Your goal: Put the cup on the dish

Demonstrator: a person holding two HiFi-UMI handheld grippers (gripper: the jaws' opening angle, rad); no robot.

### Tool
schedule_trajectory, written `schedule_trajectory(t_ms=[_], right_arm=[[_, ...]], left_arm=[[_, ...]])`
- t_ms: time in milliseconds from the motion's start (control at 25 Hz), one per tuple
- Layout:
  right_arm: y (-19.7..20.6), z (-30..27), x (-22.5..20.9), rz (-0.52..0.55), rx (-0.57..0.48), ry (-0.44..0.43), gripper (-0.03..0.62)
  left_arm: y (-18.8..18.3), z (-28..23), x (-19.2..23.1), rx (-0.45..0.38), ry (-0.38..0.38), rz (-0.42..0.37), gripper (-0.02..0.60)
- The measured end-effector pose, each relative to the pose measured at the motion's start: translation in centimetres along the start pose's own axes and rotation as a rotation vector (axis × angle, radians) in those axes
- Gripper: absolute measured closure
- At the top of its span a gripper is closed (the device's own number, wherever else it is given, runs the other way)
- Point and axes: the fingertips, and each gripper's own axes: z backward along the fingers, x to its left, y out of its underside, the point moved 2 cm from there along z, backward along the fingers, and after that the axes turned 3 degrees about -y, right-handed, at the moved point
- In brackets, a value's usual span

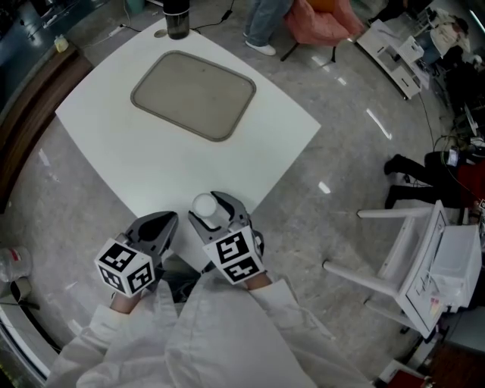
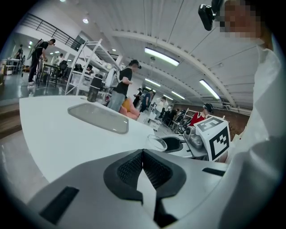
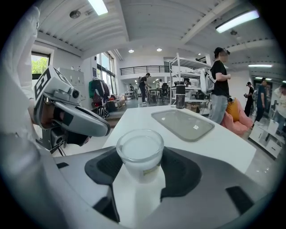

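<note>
A small clear cup [image 1: 205, 205] with a frosted white inside sits between the jaws of my right gripper [image 1: 216, 204], which is shut on it, above the table's near corner. In the right gripper view the cup [image 3: 140, 153] stands upright between the dark pads [image 3: 181, 172]. The grey dish [image 1: 193, 95], a shallow rounded tray, lies empty on the far half of the white table [image 1: 250, 144]; the dish [image 3: 182, 122] lies well ahead of the cup. My left gripper [image 1: 161, 226] hangs just left of the right one, its jaws shut on nothing [image 2: 143, 156].
A dark tumbler [image 1: 176, 18] stands at the table's far edge beyond the dish. A person's legs [image 1: 265, 23] and a pink seat [image 1: 322, 19] are past the far side. A white chair [image 1: 409, 258] stands on the floor to the right.
</note>
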Motion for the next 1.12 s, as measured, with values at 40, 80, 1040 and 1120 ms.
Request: schedule_trajectory(t_ms=[40, 80, 1040, 1120], right_arm=[[-0.3, 0.3, -0.1, 0.003, -0.012, 0.001, 0.324], [-0.5, 0.6, -0.2, 0.006, -0.021, 0.001, 0.324], [-3.3, -1.3, -3.6, -0.066, -0.034, 0.082, 0.324], [-4.6, -2.2, -4.4, -0.08, -0.042, 0.099, 0.324]], left_arm=[[-0.3, 0.0, -0.2, -0.009, -0.001, -0.003, 0.574], [-0.5, 0.1, -0.5, -0.018, -0.004, -0.006, 0.574], [-4.1, -1.2, 2.6, -0.014, 0.046, -0.042, 0.574], [-5.2, -1.8, 4.1, -0.012, 0.06, -0.044, 0.574]])
